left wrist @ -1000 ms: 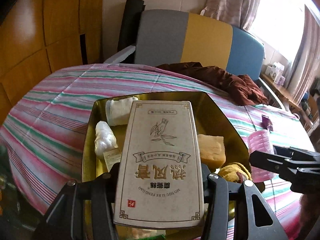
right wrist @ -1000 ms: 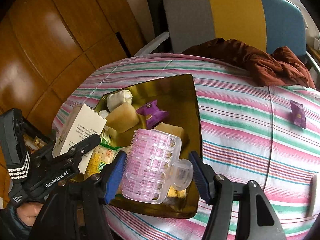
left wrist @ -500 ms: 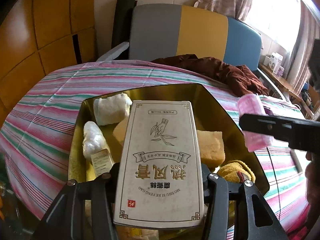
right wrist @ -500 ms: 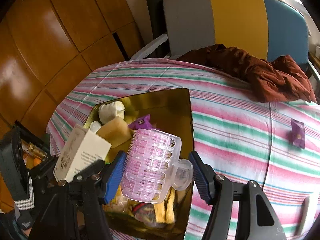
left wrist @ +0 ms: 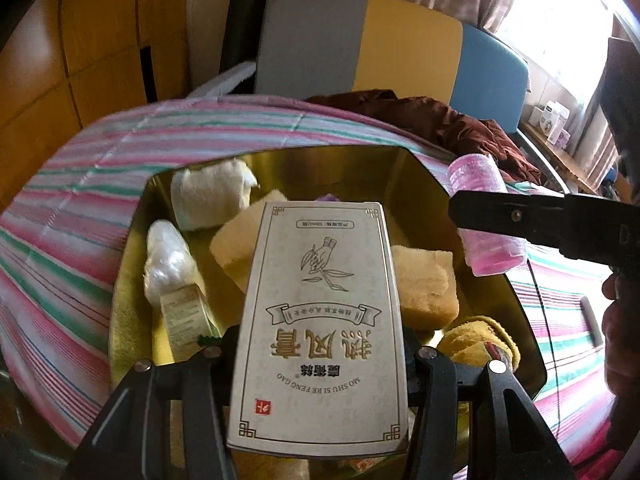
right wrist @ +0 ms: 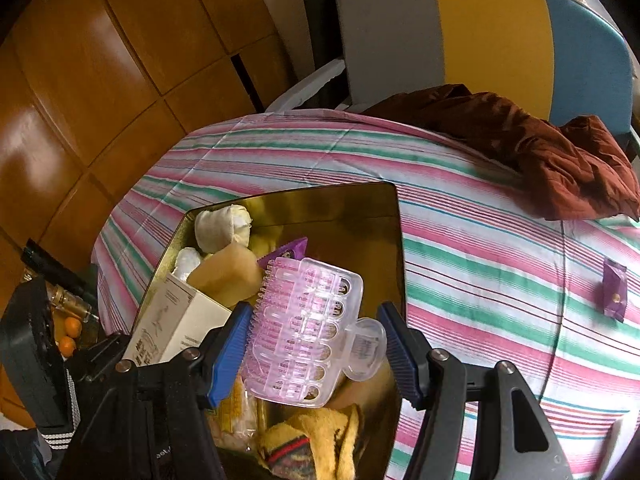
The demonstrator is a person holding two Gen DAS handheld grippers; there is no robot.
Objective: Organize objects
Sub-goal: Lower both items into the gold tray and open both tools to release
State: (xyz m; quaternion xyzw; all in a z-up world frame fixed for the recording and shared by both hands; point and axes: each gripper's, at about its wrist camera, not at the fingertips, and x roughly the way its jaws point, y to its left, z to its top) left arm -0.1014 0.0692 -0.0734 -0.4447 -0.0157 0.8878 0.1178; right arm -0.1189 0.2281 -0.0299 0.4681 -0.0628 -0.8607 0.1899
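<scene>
The left gripper (left wrist: 320,354) has its jaws clamped on the long sides of a white box (left wrist: 320,328) printed with gold lettering and a drawing of a hand with a sprig. The box hangs over the near part of a gold tray (left wrist: 404,168). The right gripper (right wrist: 312,354) holds a clear pink hair clip (right wrist: 304,332) between its blue pads (right wrist: 230,354), above the tray's near right part; in the left wrist view the clip shows as a pink roll behind a black finger.

In the tray, a yellow cloth (right wrist: 316,436) with a red and dark patch lies nearest. Past it sit two tan sponges (left wrist: 424,280), one on each side of the box, and a small carton (left wrist: 184,316) at the left. Beyond the carton lie a white wrapped bundle (left wrist: 168,260) and a white rolled cloth (left wrist: 210,192) in the far left corner. A purple packet (right wrist: 286,250) peeks out among them.

The tray rests on a bed with a striped sheet (right wrist: 480,248). A second purple packet (right wrist: 614,290) lies well apart to the right. A dark red garment (right wrist: 540,144) is heaped at the far edge, before a grey, yellow and blue headboard (right wrist: 492,28).
</scene>
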